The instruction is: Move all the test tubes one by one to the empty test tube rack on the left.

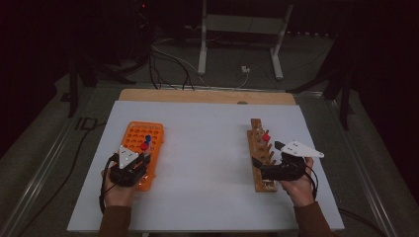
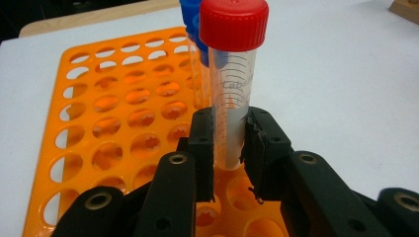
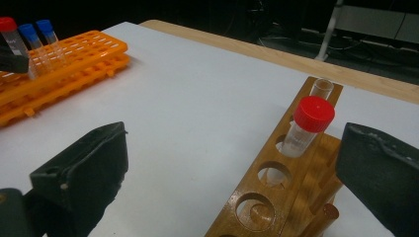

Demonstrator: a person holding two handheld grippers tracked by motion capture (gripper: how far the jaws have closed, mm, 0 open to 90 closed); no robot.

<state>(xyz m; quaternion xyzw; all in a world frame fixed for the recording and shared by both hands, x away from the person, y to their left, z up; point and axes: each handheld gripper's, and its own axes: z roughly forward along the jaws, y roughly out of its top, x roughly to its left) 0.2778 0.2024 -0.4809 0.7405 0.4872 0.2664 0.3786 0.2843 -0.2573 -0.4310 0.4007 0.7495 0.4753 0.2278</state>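
My left gripper [image 2: 228,143] is shut on a clear tube with a red cap [image 2: 232,74], which stands upright with its foot in a hole of the orange rack [image 2: 113,118]. Two blue-capped tubes [image 2: 190,15] stand just behind it. From above, the left gripper [image 1: 143,155] sits over the near right part of the orange rack [image 1: 153,131]. My right gripper [image 3: 232,168] is open, its jaws wide apart on either side of the wooden rack [image 3: 276,197]. In that rack stand a second red-capped tube [image 3: 309,123] and an uncapped tube [image 3: 322,88].
The white board [image 1: 207,163] lies on a wooden table [image 1: 207,95]. The wooden rack [image 1: 258,170] runs lengthwise at the right, with pegs along one side. Cables and a stand's metal legs [image 1: 202,49] are on the floor beyond the table.
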